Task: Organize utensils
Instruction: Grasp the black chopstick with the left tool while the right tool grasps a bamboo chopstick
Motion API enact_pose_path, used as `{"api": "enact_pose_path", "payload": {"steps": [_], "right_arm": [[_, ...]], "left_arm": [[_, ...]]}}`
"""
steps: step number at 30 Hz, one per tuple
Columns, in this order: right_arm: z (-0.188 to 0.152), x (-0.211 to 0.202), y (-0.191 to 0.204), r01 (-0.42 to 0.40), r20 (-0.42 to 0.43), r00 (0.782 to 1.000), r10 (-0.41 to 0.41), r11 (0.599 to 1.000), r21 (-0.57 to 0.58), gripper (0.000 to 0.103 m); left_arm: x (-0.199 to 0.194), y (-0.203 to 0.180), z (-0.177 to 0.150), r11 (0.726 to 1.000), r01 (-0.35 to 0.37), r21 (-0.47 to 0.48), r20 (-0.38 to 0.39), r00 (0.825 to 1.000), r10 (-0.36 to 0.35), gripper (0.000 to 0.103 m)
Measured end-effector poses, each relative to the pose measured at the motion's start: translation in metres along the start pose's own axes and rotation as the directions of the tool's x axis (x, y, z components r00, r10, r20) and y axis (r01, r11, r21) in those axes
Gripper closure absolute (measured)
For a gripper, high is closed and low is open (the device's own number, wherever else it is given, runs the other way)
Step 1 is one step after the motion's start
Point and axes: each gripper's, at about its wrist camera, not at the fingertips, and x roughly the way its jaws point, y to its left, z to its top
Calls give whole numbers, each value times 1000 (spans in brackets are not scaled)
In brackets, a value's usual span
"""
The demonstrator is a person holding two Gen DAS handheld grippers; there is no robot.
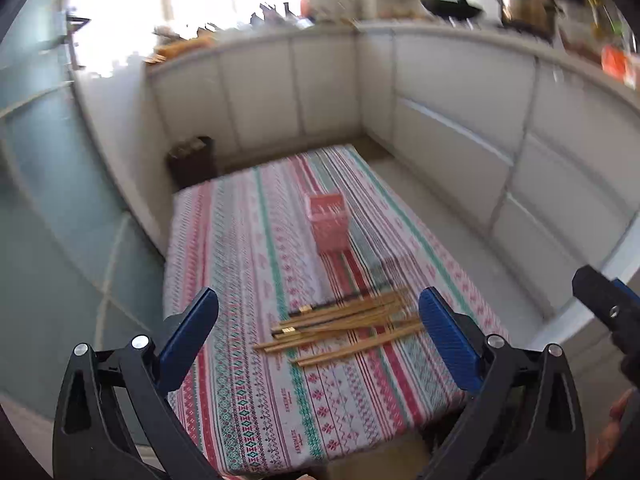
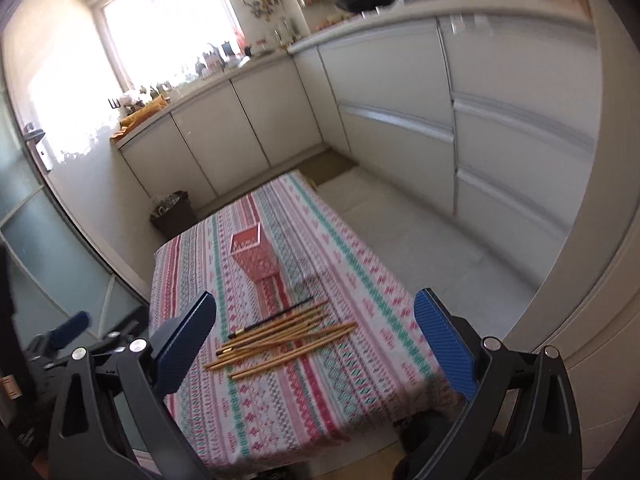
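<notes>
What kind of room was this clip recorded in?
Most likely a home kitchen: white base cabinets run along two walls, the countertop by the window is crowded with bottles and jars, and a dark wok sits on the counter.

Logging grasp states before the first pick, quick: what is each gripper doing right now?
Left gripper: jaws open, holding nothing.
Right gripper: jaws open, holding nothing.

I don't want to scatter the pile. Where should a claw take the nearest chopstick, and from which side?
Probably at mid-length on the nearest chopstick, coming down from above, fingers closing across its thin shaft. It lies flat on the tablecloth, slightly apart from the other chopsticks, so its near side is free.
</notes>
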Motion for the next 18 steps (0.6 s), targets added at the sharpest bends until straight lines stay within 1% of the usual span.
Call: {"api": "enact_pose_path", "payload": {"steps": [1,2,3,5,6,7,9,10,12,13,14,16,18], "right_arm": [[-2,20,-13,-24,-70,997,28,998,58,6],[-5,42,-26,-49,-137,988,65,992,119,6],[-10,62,-37,-69,-194,976,102,983,172,6],[-18,98,-54,-68,-277,950,140,965,255,6],[-24,114,-60,-60,-300,943,147,957,282,6],[-29,129,-65,-51,-321,935,152,952,303,6],[-37,156,-72,-26,-350,926,144,947,320,6],[-40,168,-75,-12,-363,922,137,946,324,6],[-42,192,-83,5,-383,914,134,940,340,6],[-43,201,-86,15,-386,913,130,936,352,6],[-42,208,-91,25,-391,912,128,931,363,6],[-41,219,-98,36,-409,902,141,918,396,6],[-40,229,-102,18,-421,887,190,897,442,6]], "left_arm": [[29,-5,5,997,51,58,-73,996,-47,7],[55,-11,7,992,74,99,-120,991,-62,7],[79,-15,11,987,87,136,-158,985,-65,7],[124,-27,14,968,151,198,-228,968,-105,7],[145,-32,18,957,178,227,-267,957,-115,7],[166,-36,21,943,213,255,-311,942,-128,7],[203,-45,25,910,287,300,-384,910,-160,7],[220,-49,29,891,315,328,-417,894,-163,8],[248,-56,29,847,376,375,-467,866,-178,15],[261,-58,29,822,406,398,-490,852,-183,22],[273,-60,28,801,425,422,-509,842,-179,29],[292,-60,26,763,469,446,-549,816,-181,35],[306,-59,24,734,511,448,-575,793,-201,37]]}}
